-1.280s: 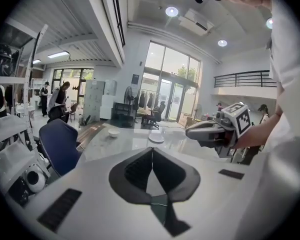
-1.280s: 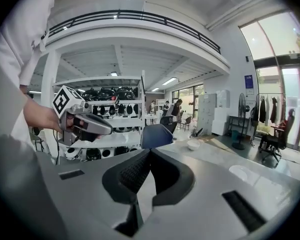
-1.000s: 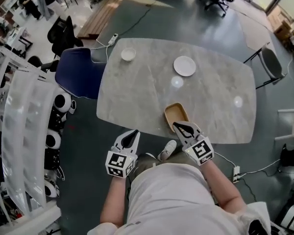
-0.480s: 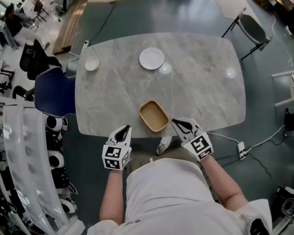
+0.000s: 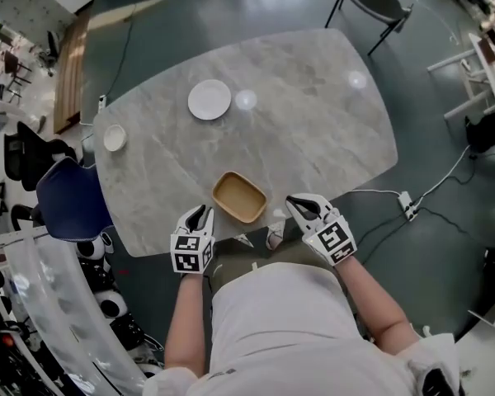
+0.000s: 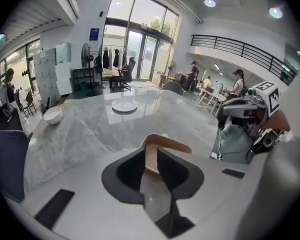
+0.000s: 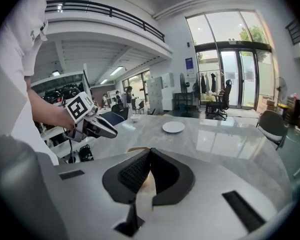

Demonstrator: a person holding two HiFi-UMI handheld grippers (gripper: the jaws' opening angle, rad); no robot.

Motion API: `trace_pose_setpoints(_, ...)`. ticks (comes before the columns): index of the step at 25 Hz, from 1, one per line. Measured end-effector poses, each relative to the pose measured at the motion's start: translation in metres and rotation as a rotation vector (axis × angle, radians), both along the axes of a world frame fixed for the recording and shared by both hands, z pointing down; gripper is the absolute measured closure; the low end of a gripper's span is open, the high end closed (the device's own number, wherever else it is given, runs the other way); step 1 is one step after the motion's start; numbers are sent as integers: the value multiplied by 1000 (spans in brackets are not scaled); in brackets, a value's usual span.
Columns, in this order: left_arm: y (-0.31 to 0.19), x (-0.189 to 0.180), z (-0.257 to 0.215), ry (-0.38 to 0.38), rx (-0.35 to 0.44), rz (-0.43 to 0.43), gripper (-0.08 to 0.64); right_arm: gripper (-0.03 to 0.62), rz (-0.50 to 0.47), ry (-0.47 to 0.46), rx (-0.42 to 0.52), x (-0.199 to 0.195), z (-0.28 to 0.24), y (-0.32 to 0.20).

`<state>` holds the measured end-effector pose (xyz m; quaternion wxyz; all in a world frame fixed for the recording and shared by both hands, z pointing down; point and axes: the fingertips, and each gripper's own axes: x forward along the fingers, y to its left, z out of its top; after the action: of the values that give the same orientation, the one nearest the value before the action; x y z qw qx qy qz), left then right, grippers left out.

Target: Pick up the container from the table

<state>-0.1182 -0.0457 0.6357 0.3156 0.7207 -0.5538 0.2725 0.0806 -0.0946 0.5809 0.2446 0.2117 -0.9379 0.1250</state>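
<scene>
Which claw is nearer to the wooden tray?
Left. The left claw is just beside the tray at its left; the right claw is farther, at its right.

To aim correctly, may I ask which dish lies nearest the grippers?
The tan rectangular wooden container at the near edge; the round white plate and small white bowl lie farther.

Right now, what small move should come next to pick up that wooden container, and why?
Probably ease the left gripper forward until its fingers straddle the container's near rim. Those fingers stand slightly apart, with the rim showing between them, but the head view shows them short of it. The right gripper is shut and off to the side. The container lies on the table near its edge.
</scene>
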Motion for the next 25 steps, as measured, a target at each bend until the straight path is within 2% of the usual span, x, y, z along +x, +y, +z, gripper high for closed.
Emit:
trace_pose_setpoints(11, -29, -6, 62, 43, -113, 171, 471, 581, 240, 73, -51, 18, 13, 15)
trace_pose_setpoints(18, -39, -3, 94, 61, -166, 240, 465, 580, 370, 94, -85, 32, 20, 30)
trace_pose_setpoints(25, -47, 2, 118, 18, -216, 309, 465, 580, 458, 115, -102, 46, 22, 47)
